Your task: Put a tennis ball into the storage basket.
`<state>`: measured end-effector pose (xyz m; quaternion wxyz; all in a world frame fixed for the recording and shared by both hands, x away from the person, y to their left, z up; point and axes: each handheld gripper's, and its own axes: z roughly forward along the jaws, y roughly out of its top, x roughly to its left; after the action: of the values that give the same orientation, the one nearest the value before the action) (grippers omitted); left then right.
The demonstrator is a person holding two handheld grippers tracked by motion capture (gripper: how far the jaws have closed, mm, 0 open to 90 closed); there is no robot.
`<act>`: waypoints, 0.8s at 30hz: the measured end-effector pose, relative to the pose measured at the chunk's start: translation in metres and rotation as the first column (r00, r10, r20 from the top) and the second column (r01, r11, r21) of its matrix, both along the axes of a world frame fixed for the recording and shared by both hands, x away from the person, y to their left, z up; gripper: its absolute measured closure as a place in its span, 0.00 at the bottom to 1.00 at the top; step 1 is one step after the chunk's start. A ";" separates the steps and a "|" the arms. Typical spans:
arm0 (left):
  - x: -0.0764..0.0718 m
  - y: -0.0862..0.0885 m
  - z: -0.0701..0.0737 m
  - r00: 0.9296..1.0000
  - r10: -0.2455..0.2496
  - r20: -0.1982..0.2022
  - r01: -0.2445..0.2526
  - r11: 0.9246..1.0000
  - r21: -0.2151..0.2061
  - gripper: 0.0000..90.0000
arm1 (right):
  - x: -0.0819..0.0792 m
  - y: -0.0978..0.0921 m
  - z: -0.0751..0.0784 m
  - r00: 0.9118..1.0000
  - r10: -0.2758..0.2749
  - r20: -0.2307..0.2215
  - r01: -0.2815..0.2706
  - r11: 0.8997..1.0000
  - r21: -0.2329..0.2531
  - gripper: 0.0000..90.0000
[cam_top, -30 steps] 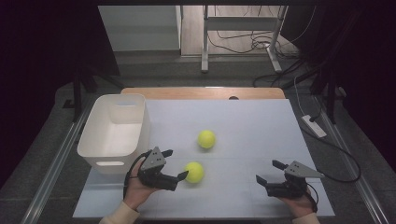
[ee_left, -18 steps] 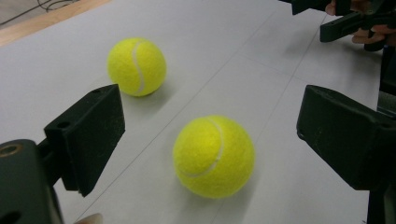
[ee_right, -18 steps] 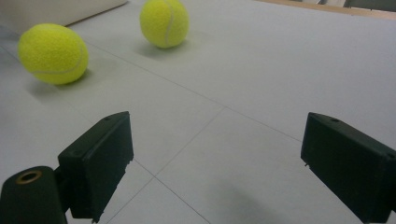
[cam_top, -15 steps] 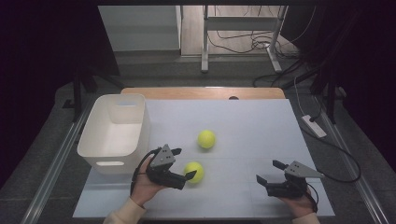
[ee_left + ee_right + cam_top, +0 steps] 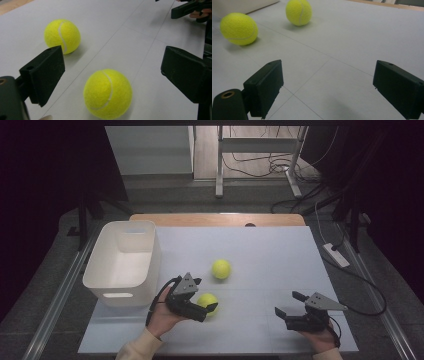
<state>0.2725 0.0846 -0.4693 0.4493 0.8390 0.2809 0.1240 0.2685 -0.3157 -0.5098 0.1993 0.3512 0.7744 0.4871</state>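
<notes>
Left gripper (image 5: 202, 304) is down at the near tennis ball (image 5: 207, 302) — fingers (image 5: 46, 72) spread wide, one on each side of the ball, not touching it in the left gripper view. That ball (image 5: 108, 93) sits on the surface (image 5: 260, 255) between the fingers, seam facing up and toward the camera. It lies near the front edge, a little left of centre.

Second tennis ball (image 5: 221, 269) lies farther back and slightly right, apart from the first; in the left gripper view it (image 5: 62, 36) shows beyond the left-hand finger.

Right gripper (image 5: 291, 306) rests low at the front right of the surface, well apart from both balls — fingers (image 5: 265, 86) spread, nothing between them, bare surface ahead. From its view both balls sit off to the upper left: near one (image 5: 239, 28), far one (image 5: 299, 12).

White plastic bin (image 5: 122, 262) stands at the left edge of the surface, open side up, just beside the left hand (image 5: 162, 315). Neither ball is in it.
</notes>
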 end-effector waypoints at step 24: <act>0.013 -0.018 -0.026 0.991 0.029 -0.129 -0.006 0.985 0.172 0.03 | 0.000 0.001 -0.001 1.000 0.004 -0.004 -0.004 1.000 -0.011 0.10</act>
<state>0.2859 0.0667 -0.4955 0.3548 0.8784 0.3053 0.0963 0.2687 -0.3150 -0.5106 0.1988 0.3494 0.7781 0.4827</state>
